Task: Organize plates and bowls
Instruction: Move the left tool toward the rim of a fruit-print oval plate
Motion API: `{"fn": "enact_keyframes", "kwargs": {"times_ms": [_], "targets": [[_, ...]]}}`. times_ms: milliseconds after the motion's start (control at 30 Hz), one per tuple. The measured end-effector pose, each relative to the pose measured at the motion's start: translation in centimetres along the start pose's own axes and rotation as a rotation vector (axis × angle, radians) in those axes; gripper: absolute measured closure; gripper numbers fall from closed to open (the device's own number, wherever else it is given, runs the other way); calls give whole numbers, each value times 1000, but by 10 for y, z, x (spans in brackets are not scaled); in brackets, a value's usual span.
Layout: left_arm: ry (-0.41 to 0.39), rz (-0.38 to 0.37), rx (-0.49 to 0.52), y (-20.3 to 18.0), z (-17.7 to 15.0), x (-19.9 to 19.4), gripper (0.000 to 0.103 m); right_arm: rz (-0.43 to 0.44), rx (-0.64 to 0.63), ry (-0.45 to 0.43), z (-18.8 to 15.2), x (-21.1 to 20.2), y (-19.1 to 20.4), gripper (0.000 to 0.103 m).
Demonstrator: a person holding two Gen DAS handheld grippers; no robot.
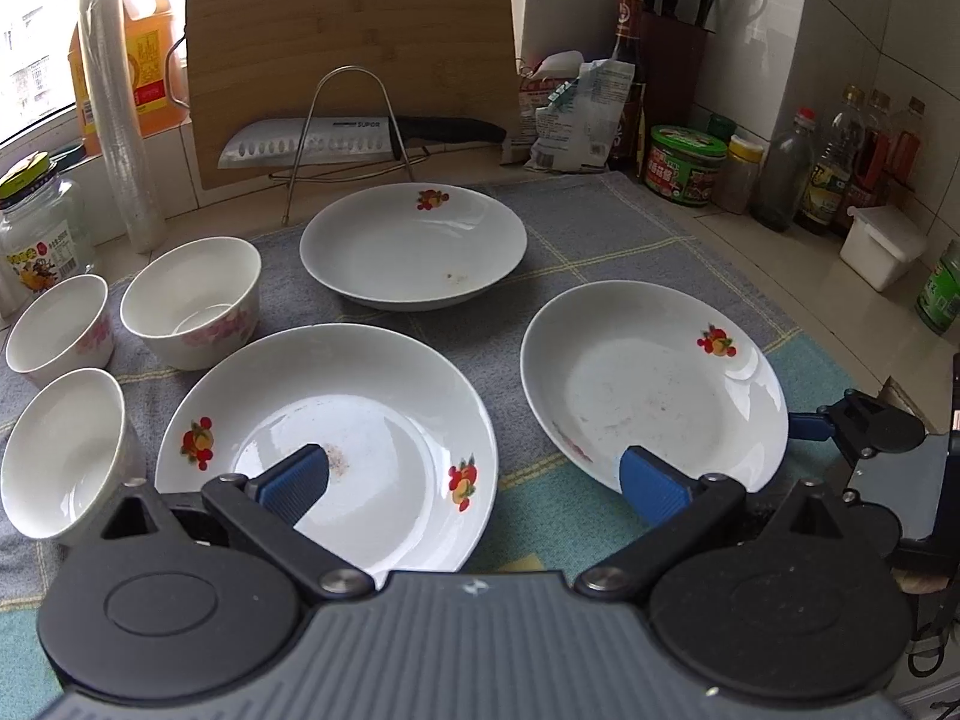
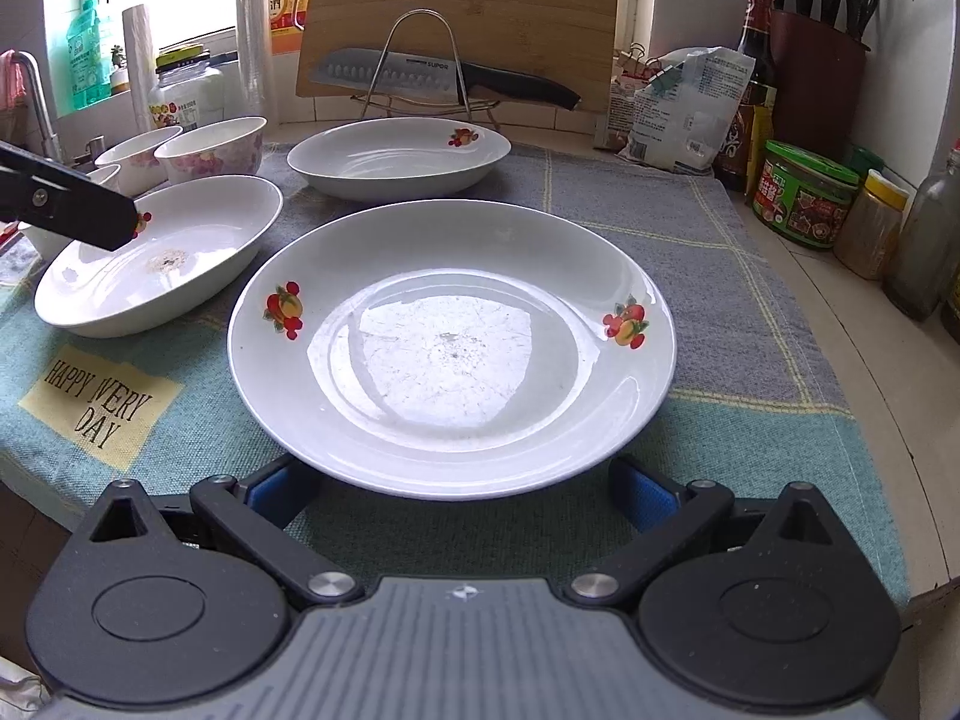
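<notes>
Three white plates with fruit prints lie on a checked cloth point(image 1: 600, 228): a near-left plate point(image 1: 324, 444), a right plate point(image 1: 654, 384) and a far plate point(image 1: 414, 246). Three white bowls point(image 1: 192, 300) point(image 1: 60, 336) point(image 1: 60, 450) stand at the left. My left gripper point(image 1: 474, 486) is open, its left finger over the near-left plate and its right finger over the right plate's near rim. My right gripper point(image 2: 462, 495) is open at the near edge of the right plate point(image 2: 450, 348), whose rim hides its fingertips. The near-left plate point(image 2: 156, 258) and the far plate point(image 2: 396, 156) lie beyond.
A knife on a wire rack point(image 1: 336, 138) and a cutting board point(image 1: 354, 48) stand behind the plates. Jars and bottles point(image 1: 684, 165) line the right wall; a white box point(image 1: 882, 246) sits there too. A jar point(image 1: 36, 240) and an oil bottle point(image 1: 138, 42) stand at the left.
</notes>
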State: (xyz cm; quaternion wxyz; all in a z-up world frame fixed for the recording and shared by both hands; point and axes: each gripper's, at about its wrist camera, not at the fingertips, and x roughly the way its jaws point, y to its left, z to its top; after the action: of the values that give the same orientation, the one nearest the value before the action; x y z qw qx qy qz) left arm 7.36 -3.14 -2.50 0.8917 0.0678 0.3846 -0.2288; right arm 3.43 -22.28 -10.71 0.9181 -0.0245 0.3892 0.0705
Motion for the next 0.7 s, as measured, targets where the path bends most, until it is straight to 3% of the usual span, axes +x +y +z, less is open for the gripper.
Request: {"fn": "enact_keyframes", "kwargs": {"times_ms": [133,300,500,700], "targets": [[-6,-91,17,-8,16,10,1,49,-50,0,3,3,-5,0],[16,-128,47,-27,38,27,1,98,-97,-6,4,5,-9,0],[59,-93,134,-49,56,58,1,135,-133,-10,2,4,-13,0],[174,-117,189,-57,70,98,1,161,-159,5,3,3,-15,0]]}}
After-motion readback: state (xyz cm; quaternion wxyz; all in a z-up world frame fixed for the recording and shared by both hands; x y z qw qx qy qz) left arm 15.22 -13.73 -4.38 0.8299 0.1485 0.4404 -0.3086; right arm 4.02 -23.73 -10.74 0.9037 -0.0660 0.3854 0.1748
